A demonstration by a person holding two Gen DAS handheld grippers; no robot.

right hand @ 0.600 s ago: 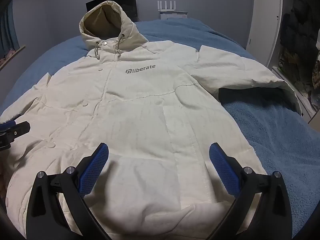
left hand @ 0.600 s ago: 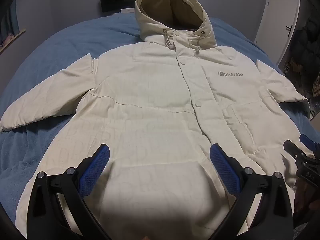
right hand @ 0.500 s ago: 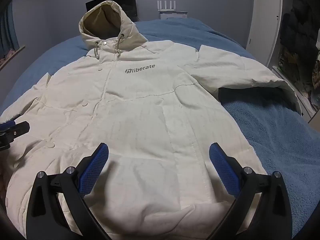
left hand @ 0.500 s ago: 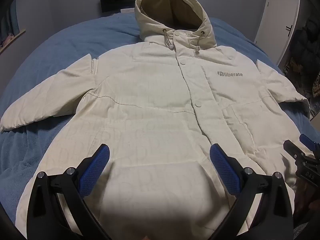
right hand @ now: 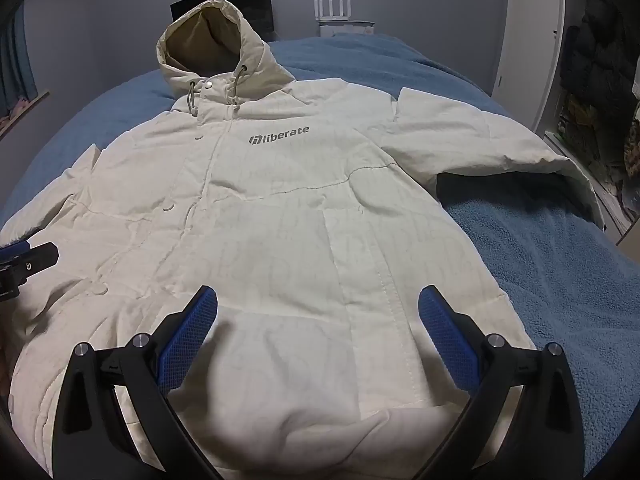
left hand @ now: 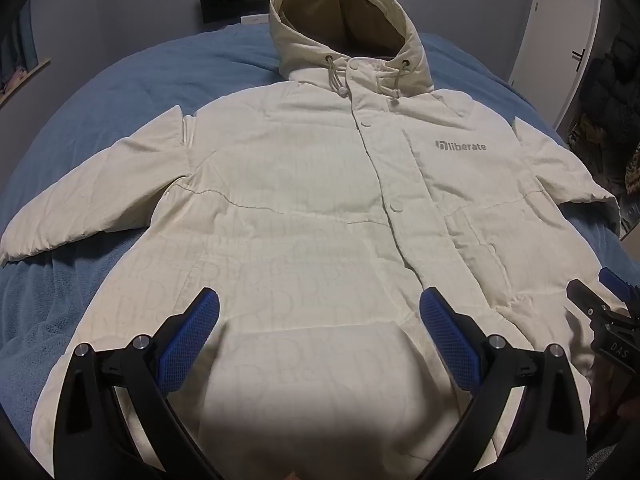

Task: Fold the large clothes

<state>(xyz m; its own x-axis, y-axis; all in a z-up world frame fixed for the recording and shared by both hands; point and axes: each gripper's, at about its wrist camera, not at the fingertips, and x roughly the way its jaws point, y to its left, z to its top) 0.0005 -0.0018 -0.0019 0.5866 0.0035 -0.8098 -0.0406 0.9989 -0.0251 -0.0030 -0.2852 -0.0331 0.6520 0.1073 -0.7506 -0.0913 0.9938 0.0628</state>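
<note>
Blue and fuzzy, the bed blanket (left hand: 132,80) fills the room from side to side, with a grey wall (right hand: 120,0) and a white door (right hand: 532,40) behind it. On the bed lies a big cream coat (left hand: 304,200), front up and buttoned, spread flat across the middle. Its hood (left hand: 348,28) points to the far edge of the bed. One sleeve (left hand: 92,200) reaches out toward the left edge and the other sleeve (right hand: 492,144) toward the right edge. The bottom hem is at the near edge.

Nothing looks folded yet, so the job is just starting. A good first step would be to pick up a sleeve or a side of the coat and lay it over the middle. Pinch the thick cloth deep, near the edge, so it does not slip. Lift both sides evenly so the coat stays smooth.

The left gripper (left hand: 320,328) hangs over the lower part of the coat. Its blue pads (left hand: 188,340) are spread wide apart and hold nothing. The right gripper (right hand: 318,328) is the same, wide apart with nothing between its pads, above the hem on the right side.
</note>
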